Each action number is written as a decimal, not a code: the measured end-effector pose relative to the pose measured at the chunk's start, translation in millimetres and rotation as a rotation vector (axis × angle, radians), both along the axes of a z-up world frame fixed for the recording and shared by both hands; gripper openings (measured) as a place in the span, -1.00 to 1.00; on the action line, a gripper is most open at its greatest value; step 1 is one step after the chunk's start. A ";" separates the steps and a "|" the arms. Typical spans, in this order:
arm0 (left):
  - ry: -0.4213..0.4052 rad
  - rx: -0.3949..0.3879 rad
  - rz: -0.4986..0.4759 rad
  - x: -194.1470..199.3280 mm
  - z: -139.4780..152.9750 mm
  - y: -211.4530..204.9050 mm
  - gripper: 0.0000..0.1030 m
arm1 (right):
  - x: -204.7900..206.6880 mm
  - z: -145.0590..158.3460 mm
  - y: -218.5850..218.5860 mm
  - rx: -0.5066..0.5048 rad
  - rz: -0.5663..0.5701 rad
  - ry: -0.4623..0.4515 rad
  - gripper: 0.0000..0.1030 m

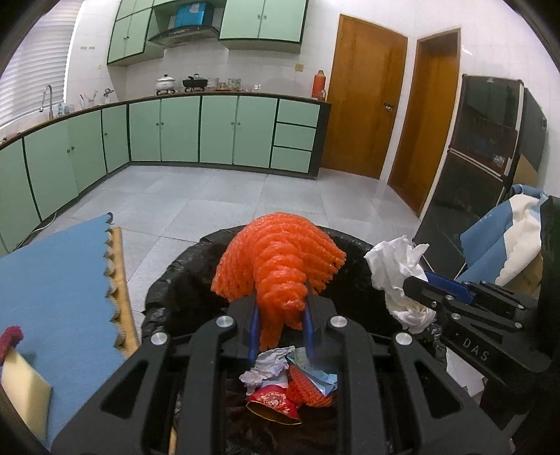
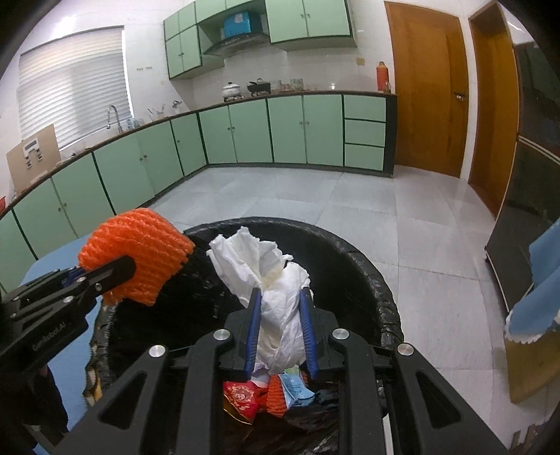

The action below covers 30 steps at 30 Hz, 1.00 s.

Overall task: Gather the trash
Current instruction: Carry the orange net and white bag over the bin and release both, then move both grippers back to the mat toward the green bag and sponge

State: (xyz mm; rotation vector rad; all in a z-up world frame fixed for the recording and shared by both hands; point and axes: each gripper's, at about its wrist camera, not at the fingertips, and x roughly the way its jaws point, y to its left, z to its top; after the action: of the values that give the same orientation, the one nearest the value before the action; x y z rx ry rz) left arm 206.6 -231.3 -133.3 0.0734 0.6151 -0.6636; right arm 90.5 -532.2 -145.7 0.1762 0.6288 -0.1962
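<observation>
A kitchen with pale grey floor tiles (image 2: pixel 367 210) and white tiled walls (image 1: pixel 245 66). Mint-green base cabinets (image 2: pixel 287 129) run along the back wall and turn down the left side under a dark countertop (image 2: pixel 315 91); matching wall cabinets (image 2: pixel 308 19) flank a range hood (image 2: pixel 238 40). A shuttered window (image 2: pixel 70 84) stands above the sink tap (image 2: pixel 112 115). Two wooden doors (image 1: pixel 364 101) stand at the right, beside a dark glass-fronted cabinet (image 1: pixel 483 140).

Foam net (image 1: pixel 276 259) left of tissue wad (image 1: pixel 399 276), both over bin (image 1: pixel 357 245) (scraps (image 1: pixel 280 381) inside)
</observation>
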 end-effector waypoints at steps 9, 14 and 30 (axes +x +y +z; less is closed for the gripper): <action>0.047 0.003 -0.004 15.7 -7.9 -6.5 0.01 | 5.7 -16.8 -14.1 -0.002 -0.017 0.039 0.00; 0.054 -0.036 -0.001 17.0 0.3 3.1 0.42 | -4.4 -11.3 -14.1 -0.038 -0.067 0.011 0.82; 0.002 -0.049 0.040 8.1 24.4 37.3 0.48 | -24.1 14.2 -1.9 -0.027 -0.070 -0.047 0.88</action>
State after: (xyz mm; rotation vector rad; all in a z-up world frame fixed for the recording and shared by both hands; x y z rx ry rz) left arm 214.7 -194.0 -108.9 0.0152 0.6003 -0.6399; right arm 66.4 -534.1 -131.5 0.1762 0.5738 -0.2673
